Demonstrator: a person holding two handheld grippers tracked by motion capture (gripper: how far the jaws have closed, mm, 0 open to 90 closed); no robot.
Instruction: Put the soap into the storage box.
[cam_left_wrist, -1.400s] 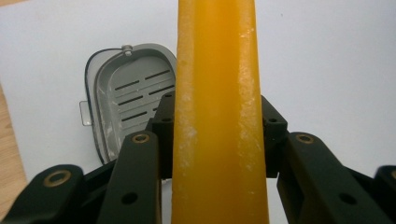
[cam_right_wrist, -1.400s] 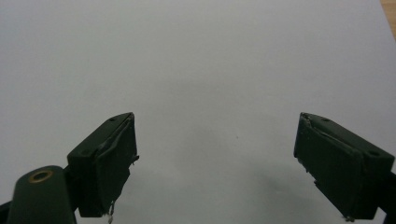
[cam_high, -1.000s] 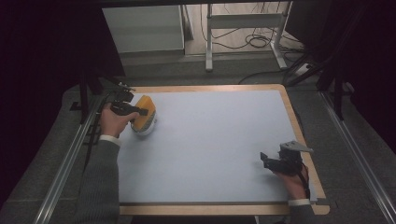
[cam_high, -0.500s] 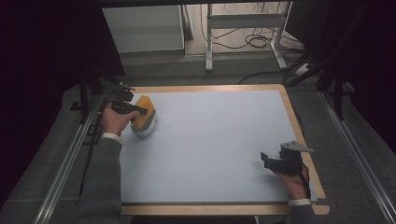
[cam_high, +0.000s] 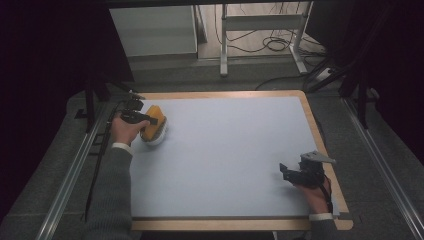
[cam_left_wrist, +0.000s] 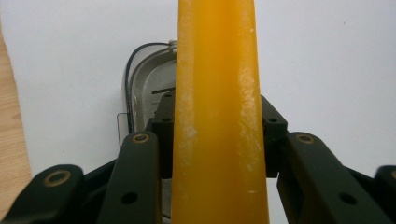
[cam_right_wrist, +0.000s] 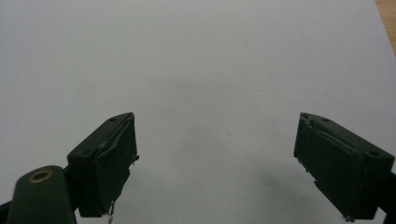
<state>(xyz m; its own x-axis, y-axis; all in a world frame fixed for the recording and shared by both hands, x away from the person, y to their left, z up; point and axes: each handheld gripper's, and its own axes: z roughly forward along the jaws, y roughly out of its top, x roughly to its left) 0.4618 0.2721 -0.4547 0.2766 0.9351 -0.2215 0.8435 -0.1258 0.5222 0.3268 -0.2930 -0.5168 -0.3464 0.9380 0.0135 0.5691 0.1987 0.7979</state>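
Observation:
My left gripper (cam_high: 150, 120) is shut on an orange-yellow block (cam_high: 153, 121) at the table's far left; in the left gripper view the block (cam_left_wrist: 219, 116) stands as a tall yellow slab pressed between the two black jaws. Under it sits a pale oval dish (cam_high: 156, 136), seen as a metal-rimmed container (cam_left_wrist: 144, 93) just behind the block. My right gripper (cam_high: 286, 171) rests near the front right of the table, its jaws wide apart over bare white surface (cam_right_wrist: 215, 140), with nothing between them.
A white mat (cam_high: 225, 150) covers the wooden-edged table (cam_high: 320, 145). Metal rails run along both sides. Beyond the far edge stand a white cabinet (cam_high: 155, 30) and a metal frame with cables (cam_high: 265, 30) on the floor.
The left hand with the yellow block has sunk slightly toward the dish. The right gripper has kept still.

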